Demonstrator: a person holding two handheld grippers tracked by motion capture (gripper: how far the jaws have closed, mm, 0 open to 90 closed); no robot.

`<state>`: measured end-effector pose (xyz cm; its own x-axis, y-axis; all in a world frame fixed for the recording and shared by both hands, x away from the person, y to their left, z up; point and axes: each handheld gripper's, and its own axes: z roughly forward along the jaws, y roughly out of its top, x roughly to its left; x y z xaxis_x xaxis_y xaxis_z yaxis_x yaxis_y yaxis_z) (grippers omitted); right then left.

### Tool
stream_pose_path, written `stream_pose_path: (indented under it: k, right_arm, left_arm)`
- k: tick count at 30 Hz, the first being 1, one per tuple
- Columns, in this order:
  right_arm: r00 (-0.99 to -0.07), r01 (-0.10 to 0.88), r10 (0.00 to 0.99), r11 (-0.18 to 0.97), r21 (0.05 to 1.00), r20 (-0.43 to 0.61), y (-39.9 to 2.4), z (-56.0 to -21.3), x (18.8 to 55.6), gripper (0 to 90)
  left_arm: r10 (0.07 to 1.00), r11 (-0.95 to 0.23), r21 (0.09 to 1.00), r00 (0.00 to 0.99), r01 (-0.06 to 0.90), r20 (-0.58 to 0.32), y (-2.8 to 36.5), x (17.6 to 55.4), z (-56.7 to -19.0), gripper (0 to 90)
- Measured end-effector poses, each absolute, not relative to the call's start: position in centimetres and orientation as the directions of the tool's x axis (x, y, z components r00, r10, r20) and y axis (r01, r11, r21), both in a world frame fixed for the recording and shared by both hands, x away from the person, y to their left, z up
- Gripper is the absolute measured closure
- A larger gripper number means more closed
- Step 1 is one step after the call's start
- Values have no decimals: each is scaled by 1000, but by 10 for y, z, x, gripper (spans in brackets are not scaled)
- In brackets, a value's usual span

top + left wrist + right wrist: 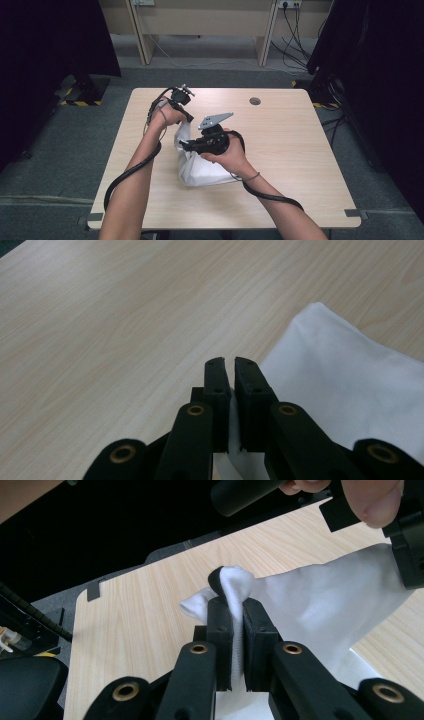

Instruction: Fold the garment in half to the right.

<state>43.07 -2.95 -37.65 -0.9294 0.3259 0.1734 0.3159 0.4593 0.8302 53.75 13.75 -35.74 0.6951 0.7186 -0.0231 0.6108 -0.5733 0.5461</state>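
Note:
A white cloth (202,171) lies bunched on the wooden table (290,150), with one part lifted between both grippers. My left gripper (188,119) points down onto its upper end. In the left gripper view the left gripper (229,360) is shut, a thin strip of the white cloth (345,375) pinched low between its jaws. My right gripper (183,145) points left at the cloth's middle. The right gripper (236,601) is shut on a fold of the cloth (310,600), and a small tuft sticks out above its tips. The left gripper's body (411,545) and a thumb (375,500) show beyond it.
A round cable hole (255,101) sits near the table's far edge. Black cables trail from both grippers along the forearms. Dark curtains stand at both sides, and a pale desk frame (205,20) stands behind on grey carpet. Bare tabletop lies right of the cloth.

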Motion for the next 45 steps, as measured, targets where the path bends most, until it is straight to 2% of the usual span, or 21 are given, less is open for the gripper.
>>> stream_pose_path:
  k: [45]
  right_arm:
    - [-922,324,354,476,818,159,-64,-385,421,845]
  left_arm:
    - [686,-575,575,726,582,-48,114,534,-368,830]
